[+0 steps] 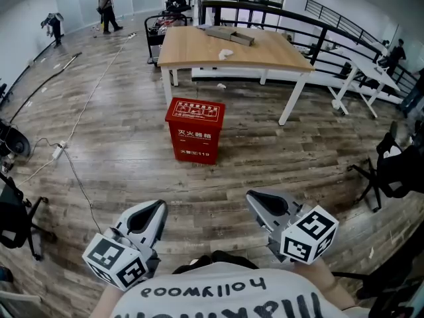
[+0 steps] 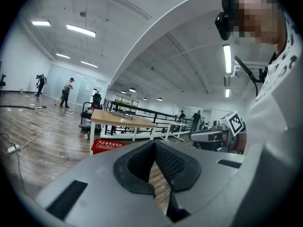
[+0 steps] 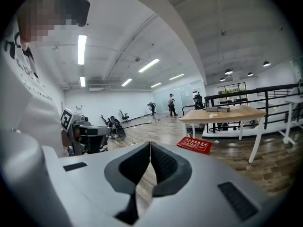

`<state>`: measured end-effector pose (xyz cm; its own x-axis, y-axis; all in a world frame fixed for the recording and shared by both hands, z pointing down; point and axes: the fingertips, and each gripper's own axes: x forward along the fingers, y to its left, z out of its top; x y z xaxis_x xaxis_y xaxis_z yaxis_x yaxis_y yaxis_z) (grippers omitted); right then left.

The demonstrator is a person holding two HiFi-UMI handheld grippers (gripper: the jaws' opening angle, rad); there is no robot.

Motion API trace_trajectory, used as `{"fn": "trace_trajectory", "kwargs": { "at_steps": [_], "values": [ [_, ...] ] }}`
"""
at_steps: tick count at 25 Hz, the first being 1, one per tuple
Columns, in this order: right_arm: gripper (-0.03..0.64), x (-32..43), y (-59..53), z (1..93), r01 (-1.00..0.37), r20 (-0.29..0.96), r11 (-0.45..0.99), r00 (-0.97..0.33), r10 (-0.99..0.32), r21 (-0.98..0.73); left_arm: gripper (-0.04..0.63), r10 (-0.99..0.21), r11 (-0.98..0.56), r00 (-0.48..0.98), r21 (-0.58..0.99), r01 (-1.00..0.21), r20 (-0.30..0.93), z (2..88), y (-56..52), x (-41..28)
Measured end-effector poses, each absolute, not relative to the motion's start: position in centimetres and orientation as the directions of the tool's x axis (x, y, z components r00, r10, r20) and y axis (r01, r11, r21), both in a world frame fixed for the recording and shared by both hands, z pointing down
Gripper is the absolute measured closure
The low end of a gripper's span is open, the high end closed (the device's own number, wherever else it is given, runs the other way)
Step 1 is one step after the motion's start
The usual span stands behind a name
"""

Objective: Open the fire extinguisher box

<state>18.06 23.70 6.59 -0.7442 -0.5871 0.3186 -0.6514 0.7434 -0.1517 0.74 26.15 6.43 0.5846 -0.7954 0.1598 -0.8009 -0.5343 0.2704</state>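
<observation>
On the wood floor (image 1: 119, 151), just in front of a pale tabletop (image 1: 199, 52): one red fire extinguisher box (image 1: 194, 129), upright, lid down, white lettering on top and front.

Low in the head view, before the person's chest:
- left claw (image 1: 158, 209), jaws pressed together, nothing between them;
- right claw (image 1: 255, 199), likewise pressed together and empty.

Both are well apart from the box and aimed roughly toward it.

On the tabletop: crumpled white scrap (image 1: 226, 53).

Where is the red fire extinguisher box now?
In the head view, the fire extinguisher box stands on the floor at centre, in front of the wooden table.
</observation>
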Motion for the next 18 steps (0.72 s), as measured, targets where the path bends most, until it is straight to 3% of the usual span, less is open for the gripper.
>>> {"fn": "trace_trajectory", "kwargs": {
  "at_steps": [10,18],
  "values": [
    [0.607,17.4,22.8,6.0,-0.675,0.264,0.695,-0.737,-0.622,-0.247,0.592,-0.789,-0.543,0.595,0.28,-0.791,0.151,6.3,25.3,-0.8],
    [0.607,14.6,22.5,7.6,-0.714,0.342,0.687,-0.684,-0.644,-0.135,0.592,-0.786,-0.557,0.603,0.263,-0.787,0.138,6.6,24.4,-3.2]
  ]
}}
